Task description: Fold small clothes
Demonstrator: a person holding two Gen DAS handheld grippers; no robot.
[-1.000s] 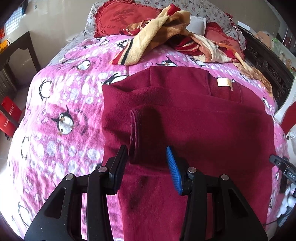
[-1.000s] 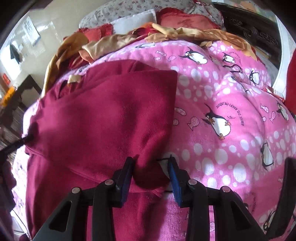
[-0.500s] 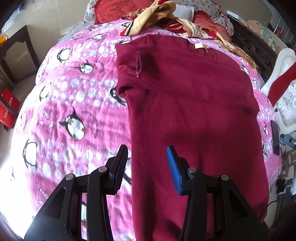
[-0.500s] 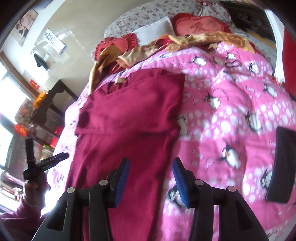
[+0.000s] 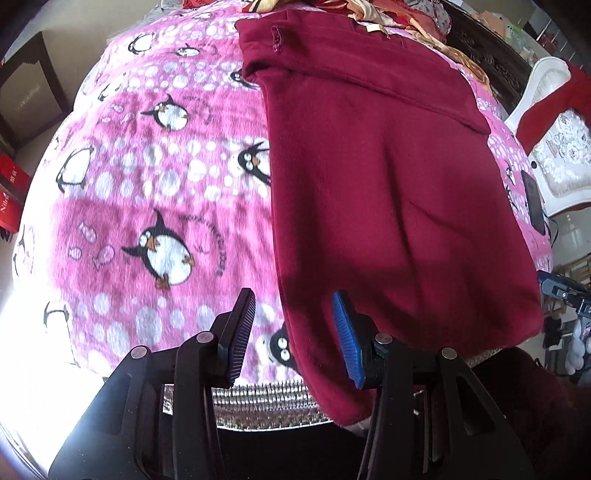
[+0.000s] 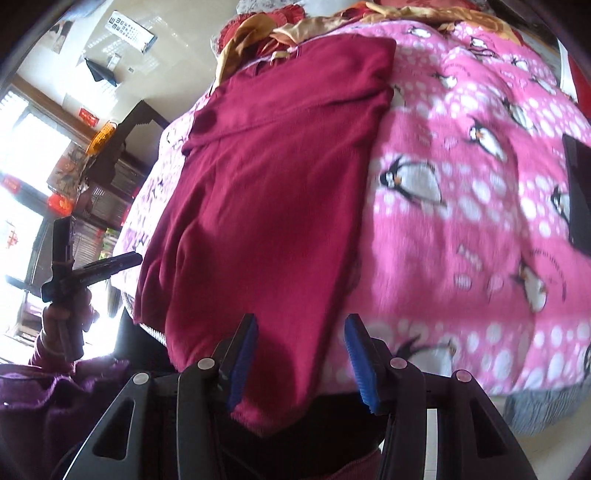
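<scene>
A maroon fleece top point(image 5: 388, 166) lies flat on the pink penguin blanket point(image 5: 147, 184), both sleeves folded in across its chest. Its hem hangs over the bed's near edge. My left gripper point(image 5: 291, 332) is open above the hem's near left corner, with the cloth edge lying under the gap and no pad pressing on it. Over the hem's near right corner point(image 6: 280, 369) hovers my right gripper point(image 6: 299, 354), also open and holding nothing. In the right wrist view the left gripper point(image 6: 74, 266) shows at the far left, held by a hand in a purple sleeve.
A heap of yellow and red cloths point(image 6: 266, 33) lies at the bed's head. A dark flat device point(image 6: 576, 192) rests on the blanket right of the top. A white chair with a red cloth point(image 5: 554, 110) stands beside the bed, and dark wooden furniture point(image 6: 129, 147) on the other side.
Both grippers have drawn back from the folded sleeves to the near hem. The right gripper has let go of the sleeve fold and opened. The left gripper's gap is unchanged.
</scene>
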